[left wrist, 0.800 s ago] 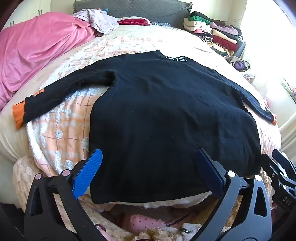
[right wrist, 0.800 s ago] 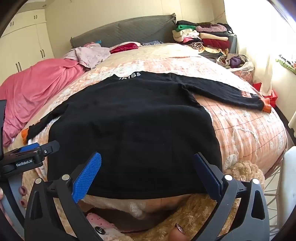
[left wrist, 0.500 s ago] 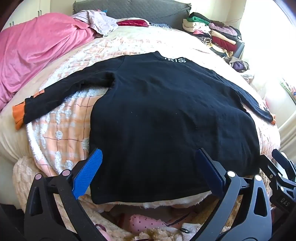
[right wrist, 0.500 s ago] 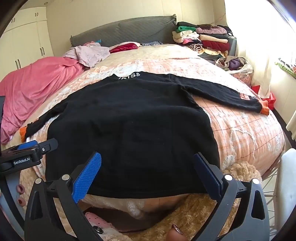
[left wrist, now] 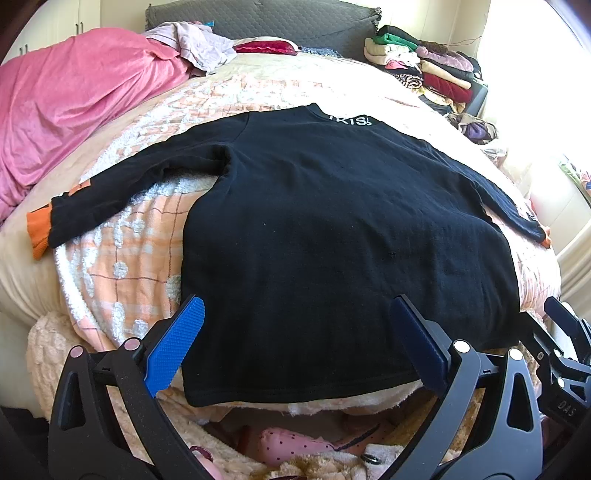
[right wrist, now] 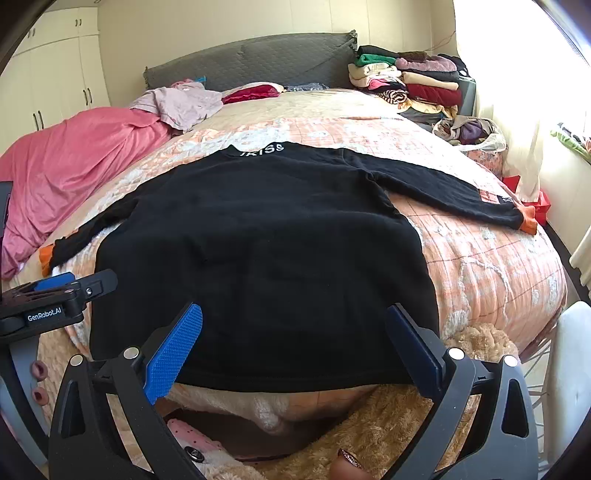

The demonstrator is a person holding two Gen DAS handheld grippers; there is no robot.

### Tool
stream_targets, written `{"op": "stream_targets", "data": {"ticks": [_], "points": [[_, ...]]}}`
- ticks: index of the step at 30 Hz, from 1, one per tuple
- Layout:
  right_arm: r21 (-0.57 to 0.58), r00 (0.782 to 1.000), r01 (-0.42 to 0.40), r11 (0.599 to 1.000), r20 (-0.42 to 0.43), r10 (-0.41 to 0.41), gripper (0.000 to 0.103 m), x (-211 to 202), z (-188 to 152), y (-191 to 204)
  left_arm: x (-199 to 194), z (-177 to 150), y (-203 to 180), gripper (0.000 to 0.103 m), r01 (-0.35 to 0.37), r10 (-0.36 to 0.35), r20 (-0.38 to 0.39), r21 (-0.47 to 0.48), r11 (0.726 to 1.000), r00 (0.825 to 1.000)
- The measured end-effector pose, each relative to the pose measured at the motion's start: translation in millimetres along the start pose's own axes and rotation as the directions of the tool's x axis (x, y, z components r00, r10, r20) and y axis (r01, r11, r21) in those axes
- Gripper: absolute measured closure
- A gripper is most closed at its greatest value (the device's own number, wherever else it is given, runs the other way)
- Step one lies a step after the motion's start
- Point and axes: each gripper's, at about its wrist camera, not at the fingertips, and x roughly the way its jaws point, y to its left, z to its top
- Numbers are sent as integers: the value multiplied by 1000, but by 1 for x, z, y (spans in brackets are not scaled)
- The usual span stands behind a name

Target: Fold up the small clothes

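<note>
Left wrist view. Item: black long-sleeved top point(left wrist: 332, 229), laid flat and face down on the peach checked bedspread point(left wrist: 122, 258), hem toward the camera, white lettering at the collar on the far side, both sleeves spread out sideways, orange cuffs at their ends. Left gripper point(left wrist: 295, 343): jaws spread wide, empty, hovering over the hem with the blue pads either side of the lower body of the top; whether the pads touch cloth cannot be told. Part of the right gripper point(left wrist: 565, 354) shows at the right edge. Also on the bed: pink blanket point(left wrist: 74, 96), bunched at the left; pale lilac garment point(left wrist: 199, 40) near the grey headboard point(left wrist: 266, 14). Stack of folded clothes point(left wrist: 421, 62) beyond the far right corner; no container visibly holds it.

Right wrist view. Same top point(right wrist: 258, 251), hem nearest. Right gripper point(right wrist: 293, 347): jaws spread wide, nothing between the pads, held above the hem. Left gripper point(right wrist: 55, 299) visible at the left edge, beside the top's left side. White wardrobe point(right wrist: 55, 85) against the far left wall. Loose clothes heap point(right wrist: 469, 129) below the folded stack point(right wrist: 406, 77).
</note>
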Motion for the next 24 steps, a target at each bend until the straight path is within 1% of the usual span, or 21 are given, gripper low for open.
{"op": "stream_targets", "data": {"ticks": [24], "points": [[-5,1000,-4,1000,-5,4,4,-1,2,4,-1,0,0,8,-2,2,5,2,1000,1000]]}}
